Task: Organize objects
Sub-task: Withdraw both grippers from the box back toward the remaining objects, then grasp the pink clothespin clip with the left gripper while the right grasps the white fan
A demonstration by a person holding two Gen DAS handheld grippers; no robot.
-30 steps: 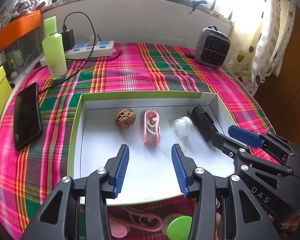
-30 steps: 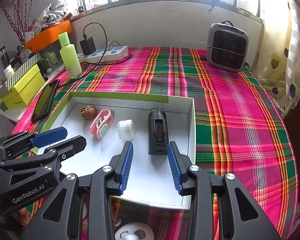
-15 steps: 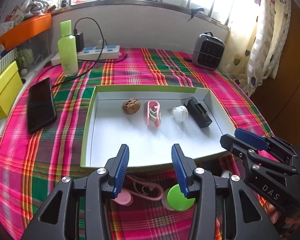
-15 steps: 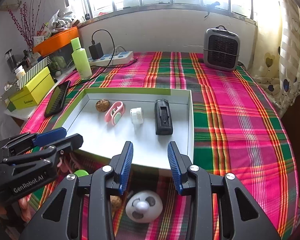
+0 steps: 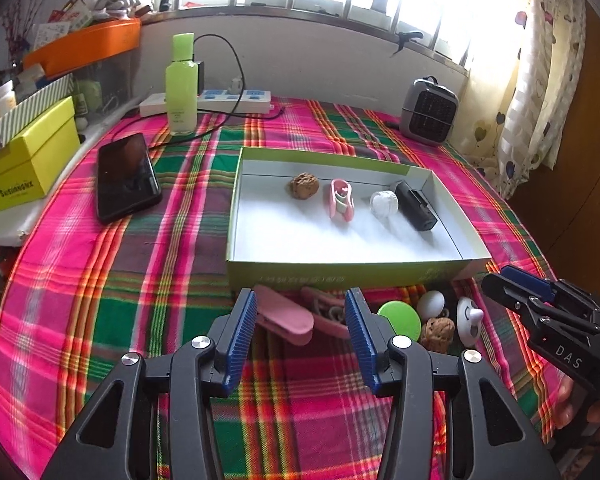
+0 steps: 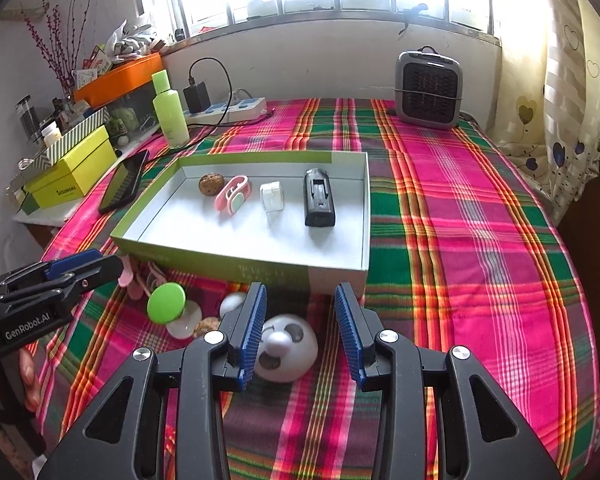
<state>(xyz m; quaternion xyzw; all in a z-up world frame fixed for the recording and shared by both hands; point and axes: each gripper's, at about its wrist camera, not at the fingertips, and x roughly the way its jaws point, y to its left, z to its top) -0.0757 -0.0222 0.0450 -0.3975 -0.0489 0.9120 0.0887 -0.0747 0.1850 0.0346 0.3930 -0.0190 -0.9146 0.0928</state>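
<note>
Grippers both empty: left gripper point(image 5: 300, 334) opening above pink clip point(image 5: 286, 318), right gripper point(image 6: 298, 330) spread over white round toy point(image 6: 286, 350), both just before tray point(image 5: 340, 270) holding four items

A shallow box point(image 6: 340, 276) sits mid-table on the cloth point(image 6: 480, 240). Inside it, along the far wall from left to right, lie a walnut point(image 6: 211, 185), a clip point(image 6: 232, 199), a small jar point(image 6: 272, 197) and a battery-like block point(image 6: 319, 200). Just near of the box lie a round disc point(image 6: 166, 303), a second walnut point(image 5: 437, 334), an egg-shaped ball point(image 5: 431, 302) and a round face toy point(image 6: 286, 350). Left of the box lies a phone point(image 5: 126, 176); far left stands a bottle point(image 5: 181, 86), far right a heater point(image 6: 428, 90).
</note>
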